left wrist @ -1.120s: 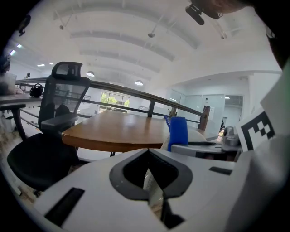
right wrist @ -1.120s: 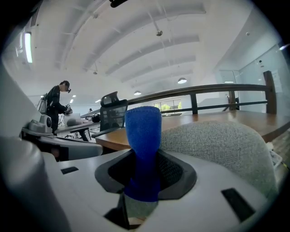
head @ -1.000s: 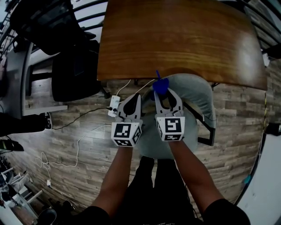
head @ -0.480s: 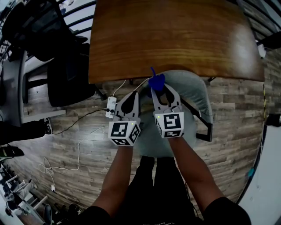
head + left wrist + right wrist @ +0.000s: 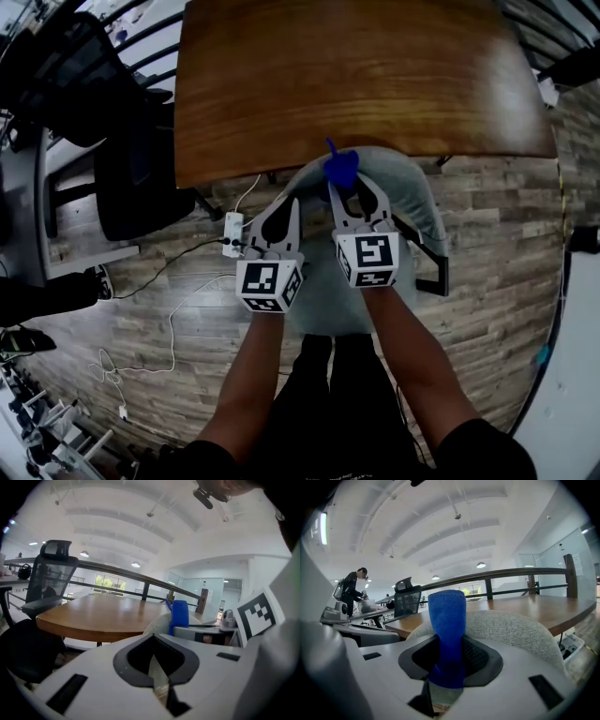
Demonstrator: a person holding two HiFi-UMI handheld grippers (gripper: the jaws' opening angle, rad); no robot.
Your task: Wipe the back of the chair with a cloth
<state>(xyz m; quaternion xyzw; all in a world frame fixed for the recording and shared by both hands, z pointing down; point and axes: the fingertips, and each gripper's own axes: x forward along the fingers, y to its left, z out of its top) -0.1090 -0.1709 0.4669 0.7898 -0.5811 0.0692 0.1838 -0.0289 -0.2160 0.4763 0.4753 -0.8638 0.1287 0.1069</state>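
Observation:
A grey fabric chair [image 5: 412, 197] stands tucked against the table edge, directly below me. My right gripper [image 5: 352, 190] is shut on a blue cloth [image 5: 341, 170], whose rolled end sticks up past the fingertips over the top of the chair back. In the right gripper view the cloth [image 5: 447, 620] rises between the jaws in front of the rounded chair back [image 5: 511, 630]. My left gripper [image 5: 284, 206] hangs just left of the right one, shut and empty. The left gripper view shows the cloth [image 5: 179, 616] and the chair back [image 5: 158, 623] beyond the closed left gripper [image 5: 157, 670].
A large wooden table [image 5: 375, 75] fills the far side. A black office chair [image 5: 141, 178] stands at the left. A white power strip [image 5: 232, 234] and cables lie on the plank floor. A railing runs behind the table. A person [image 5: 350, 590] stands far off.
Both grippers and the cloth stay over the chair back, shifted only slightly; the head view has drifted a little, so the table looks nearer.

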